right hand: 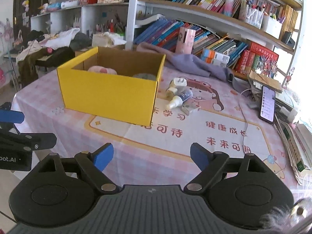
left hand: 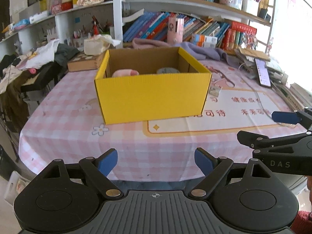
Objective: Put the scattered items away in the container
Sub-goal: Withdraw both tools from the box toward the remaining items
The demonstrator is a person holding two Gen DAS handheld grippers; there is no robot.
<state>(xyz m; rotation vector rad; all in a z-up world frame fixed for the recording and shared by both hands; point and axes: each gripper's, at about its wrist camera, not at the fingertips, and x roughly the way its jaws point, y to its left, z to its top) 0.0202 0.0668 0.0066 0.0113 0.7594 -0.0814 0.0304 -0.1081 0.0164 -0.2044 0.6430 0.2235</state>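
A yellow cardboard box (left hand: pixel 152 95) (right hand: pixel 109 95) stands open-topped on the pink checked tablecloth. Inside it lie a pink soft item (left hand: pixel 125 72) (right hand: pixel 102 69) and a grey round item (left hand: pixel 168 70) (right hand: pixel 144 76). To the right of the box lie a white plug (right hand: pixel 179 82), a small spray bottle (right hand: pixel 180 98) with another small bottle beside it, and a small carton (right hand: pixel 190 108) (left hand: pixel 214 90). My left gripper (left hand: pixel 156 162) hovers open and empty near the table's front edge. My right gripper (right hand: pixel 152 159) is open and empty too, well short of the scattered items.
A phone (right hand: pixel 267 102) with a white cable (right hand: pixel 243 117) lies at the right, next to stacked books and papers (right hand: pixel 296 146). A purple cloth (right hand: pixel 197 62) lies behind the box. Bookshelves (right hand: pixel 214 15) line the back. A chair with clothes (left hand: pixel 29 68) stands at the left.
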